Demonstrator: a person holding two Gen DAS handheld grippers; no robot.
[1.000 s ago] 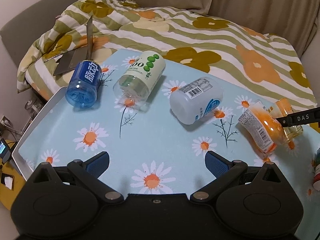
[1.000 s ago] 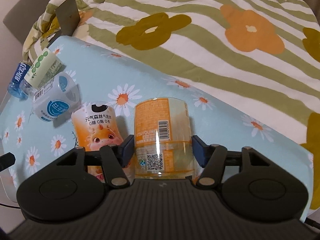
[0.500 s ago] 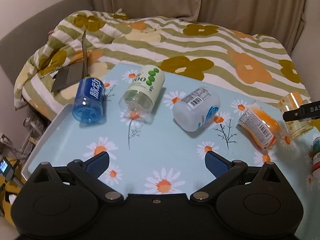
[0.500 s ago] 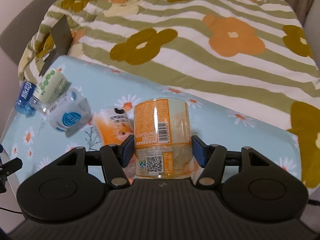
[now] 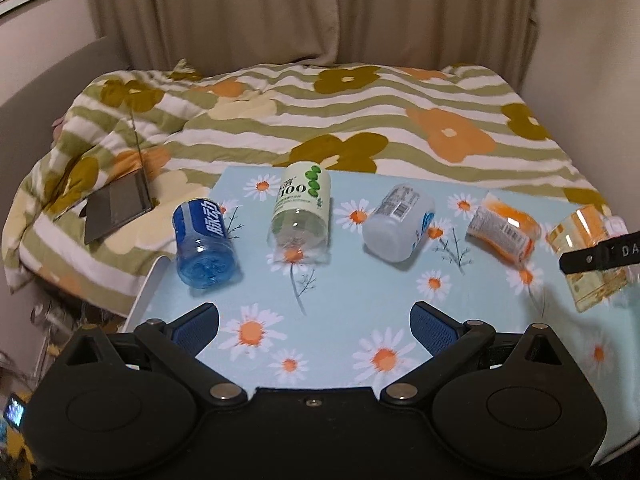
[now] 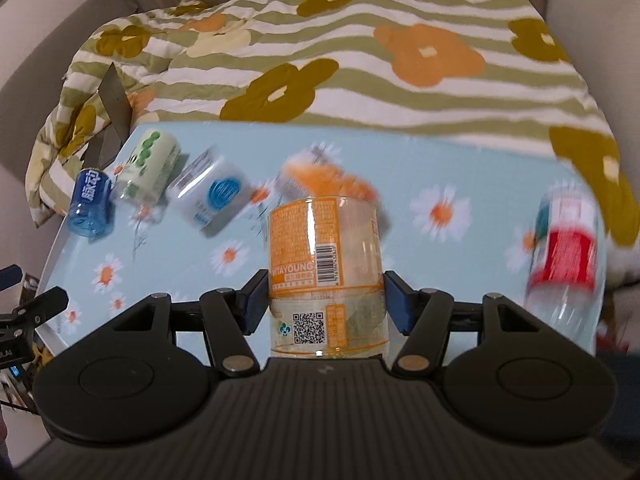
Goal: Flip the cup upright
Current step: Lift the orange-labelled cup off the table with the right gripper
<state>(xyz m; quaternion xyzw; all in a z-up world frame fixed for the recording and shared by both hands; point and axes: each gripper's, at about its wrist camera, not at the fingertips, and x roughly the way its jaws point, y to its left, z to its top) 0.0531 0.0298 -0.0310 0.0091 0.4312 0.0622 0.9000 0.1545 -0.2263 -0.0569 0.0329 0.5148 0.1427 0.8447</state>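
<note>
Mid-flip: clamped by the right tool [image 6: 324,308] at lower centre of frame, yellow-orange cup [image 6: 326,272] lifted clear of the table [image 6: 460,276], not yet set upright; left tool [image 5: 314,320] wide, idle.

Both wrist views above table [image 5: 352,308], facing bed [image 6: 360,60]

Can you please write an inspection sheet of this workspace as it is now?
Surface: daisy-print table, white rim at left.
Job's things: yellow cup clamped in the right gripper; four more cups, blue cup, green cup, white cup, orange cup, lie on their sides.
Clutter: red-label bottle, blurred.
Grippers: left gripper open, holding nothing.
Cables: nothing seen.
Surroundings: floral blanket, laptop, curtain.
</note>
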